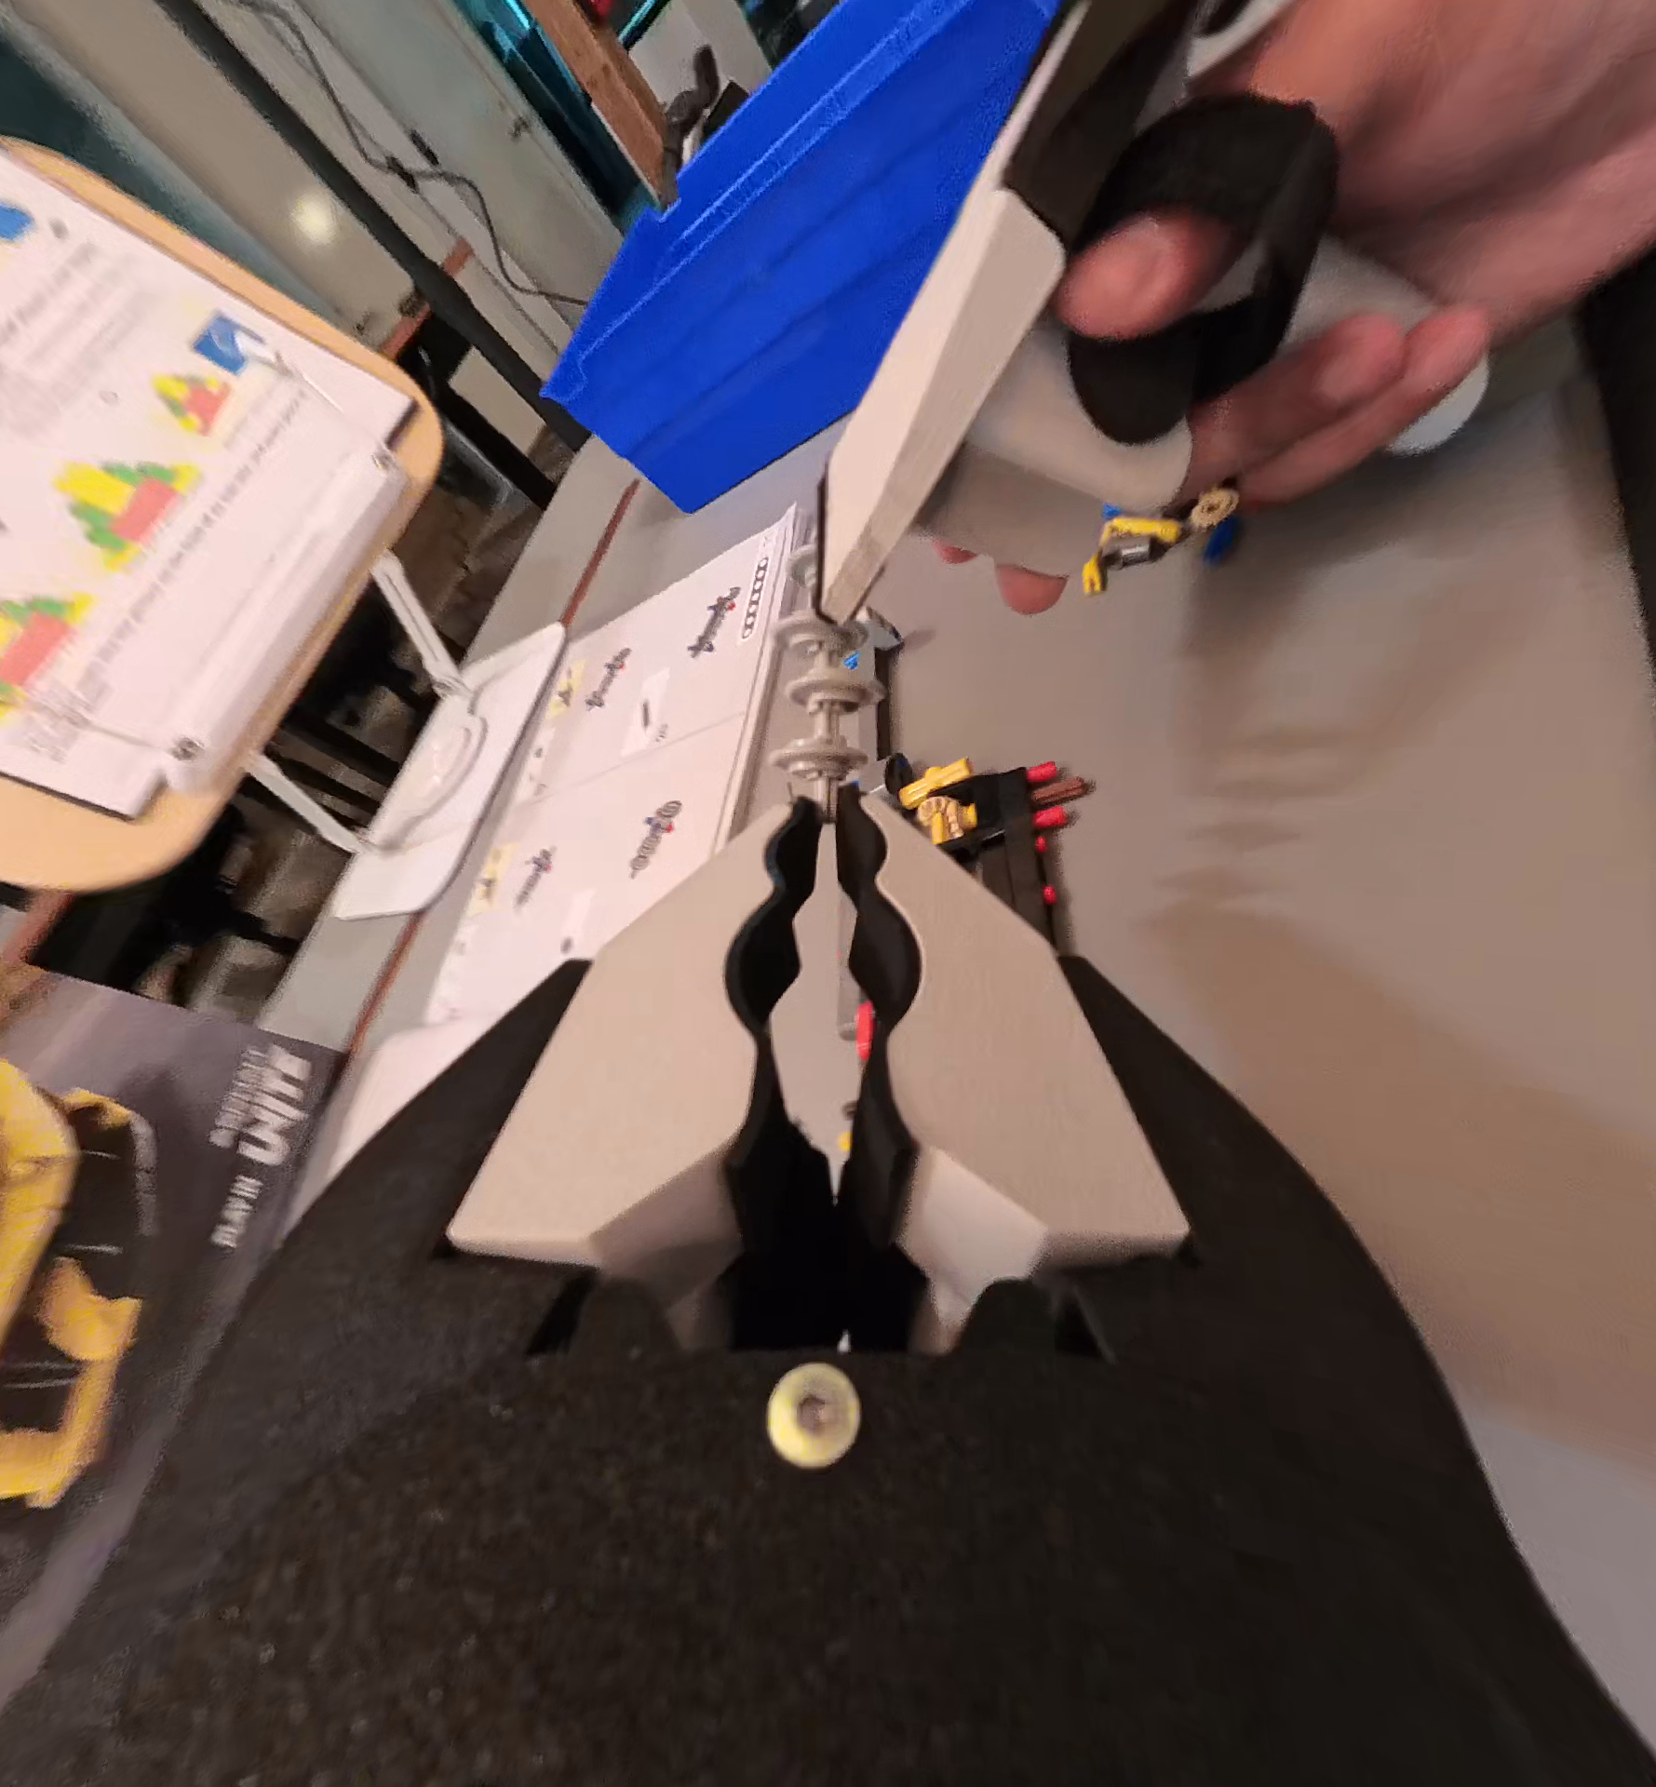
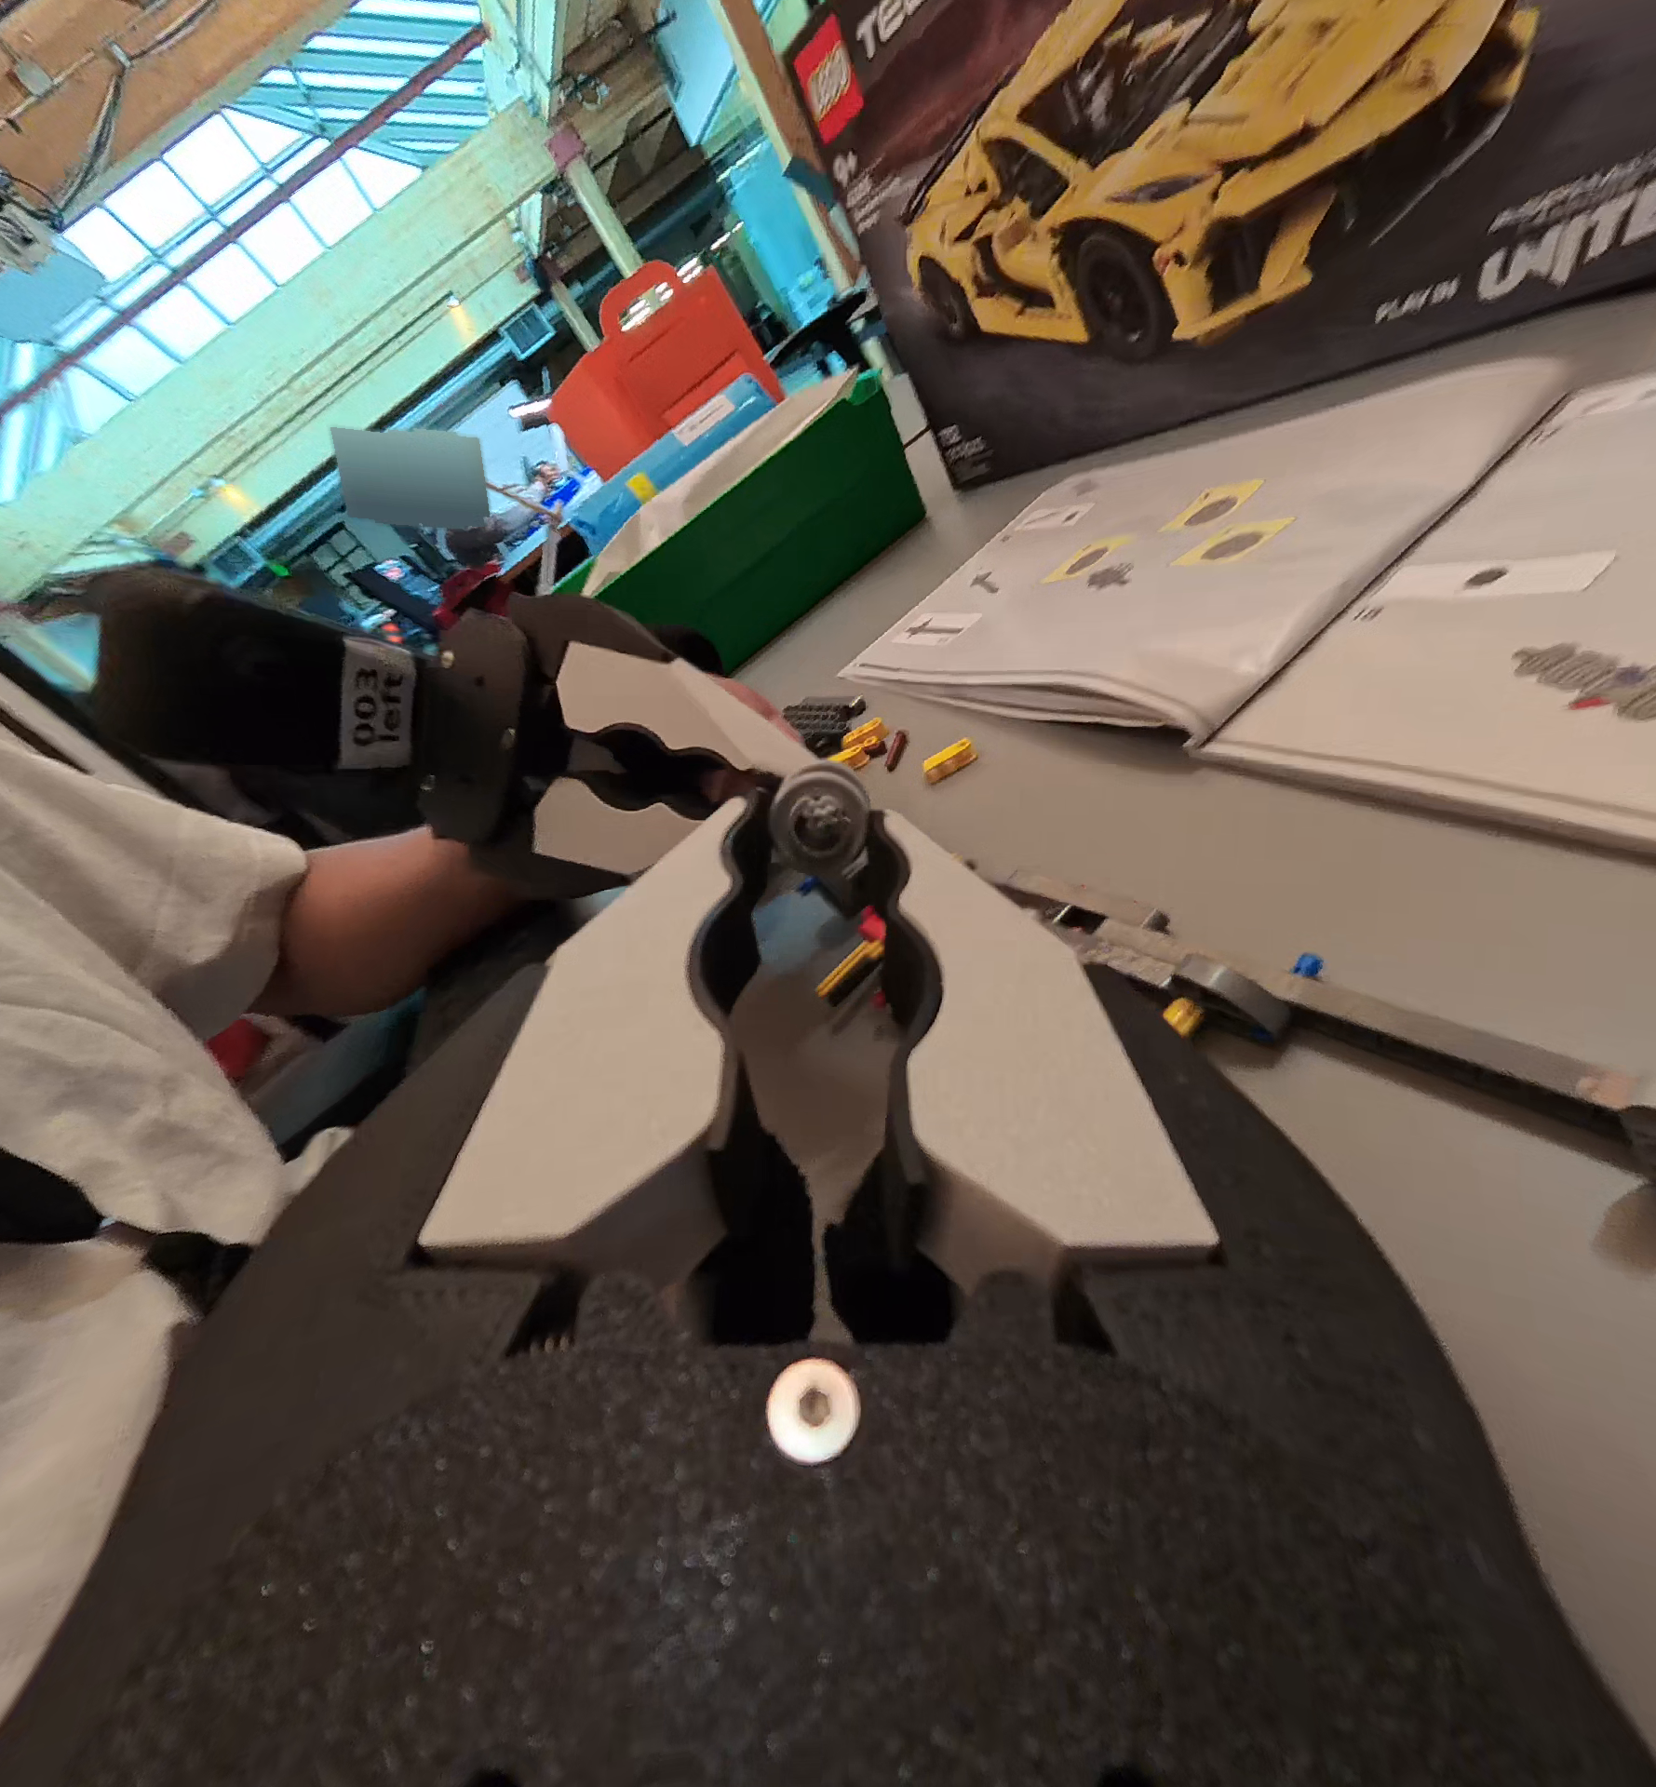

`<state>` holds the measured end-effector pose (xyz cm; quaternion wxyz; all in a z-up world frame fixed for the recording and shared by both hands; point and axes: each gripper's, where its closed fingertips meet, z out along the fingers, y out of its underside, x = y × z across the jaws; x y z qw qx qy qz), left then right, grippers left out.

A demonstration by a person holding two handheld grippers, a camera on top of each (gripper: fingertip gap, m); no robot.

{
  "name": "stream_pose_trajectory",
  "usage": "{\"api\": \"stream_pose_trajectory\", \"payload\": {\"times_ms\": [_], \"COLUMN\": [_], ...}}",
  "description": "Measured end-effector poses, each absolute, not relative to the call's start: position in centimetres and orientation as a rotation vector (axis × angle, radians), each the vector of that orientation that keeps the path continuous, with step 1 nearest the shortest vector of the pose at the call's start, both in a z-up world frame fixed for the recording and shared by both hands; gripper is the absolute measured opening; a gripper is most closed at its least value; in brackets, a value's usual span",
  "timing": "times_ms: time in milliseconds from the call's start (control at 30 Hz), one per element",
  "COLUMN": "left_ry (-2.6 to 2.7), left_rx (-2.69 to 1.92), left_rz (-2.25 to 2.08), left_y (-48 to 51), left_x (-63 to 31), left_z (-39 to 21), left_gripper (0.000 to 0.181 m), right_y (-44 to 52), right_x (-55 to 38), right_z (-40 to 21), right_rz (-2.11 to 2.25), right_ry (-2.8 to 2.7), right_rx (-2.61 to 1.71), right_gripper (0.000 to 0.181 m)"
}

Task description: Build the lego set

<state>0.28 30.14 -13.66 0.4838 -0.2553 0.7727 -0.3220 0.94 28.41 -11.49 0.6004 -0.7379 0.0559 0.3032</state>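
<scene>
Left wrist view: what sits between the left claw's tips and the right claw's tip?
A grey axle carrying three grey disc-shaped wheels spans the gap from the left claw to the right claw.

A blue bin [image 1: 804, 242] is seen at the table's [image 1: 1336, 870] far edge, a green bin [image 2: 785, 541] and an orange container [image 2: 669, 358] beyond it, and a stand-mounted board [image 1: 156, 503] alongside.
</scene>
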Motion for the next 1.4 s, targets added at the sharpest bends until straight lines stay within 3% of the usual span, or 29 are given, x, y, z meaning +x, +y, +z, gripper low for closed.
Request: {"api": "stream_pose_trajectory", "payload": {"times_ms": [200, 300, 700, 867, 1400], "left_ry": [1.903, 1.89, 1.852, 1.835, 1.897], "left_rx": [-0.961, -1.058, -1.387, -1.493, -1.444], "left_rz": [-0.902, -0.953, -1.634, -1.81, -1.732], "left_y": [31.4, 31.8, 29.1, 28.6, 28.3], "left_x": [1.0, 1.1, 0.2, -0.1, -0.4], "left_z": [-15.3, -15.5, -13.7, -13.6, -13.9], "left_gripper": [0.001, 0.001, 0.002, 0.002, 0.002], "right_y": [28.4, 28.5, 30.2, 30.3, 30.0], "right_x": [3.0, 2.3, -0.1, -0.3, -0.4], "right_z": [-10.5, -10.6, -13.1, -12.7, -13.2], "right_rz": [0.164, -0.121, -0.608, -0.625, -0.671], "right_ry": [0.033, -0.084, -0.412, -0.416, -0.47], "right_rx": [-1.709, -1.74, -1.806, -1.786, -1.828], "right_gripper": [0.041, 0.029, 0.026, 0.022, 0.017]}}
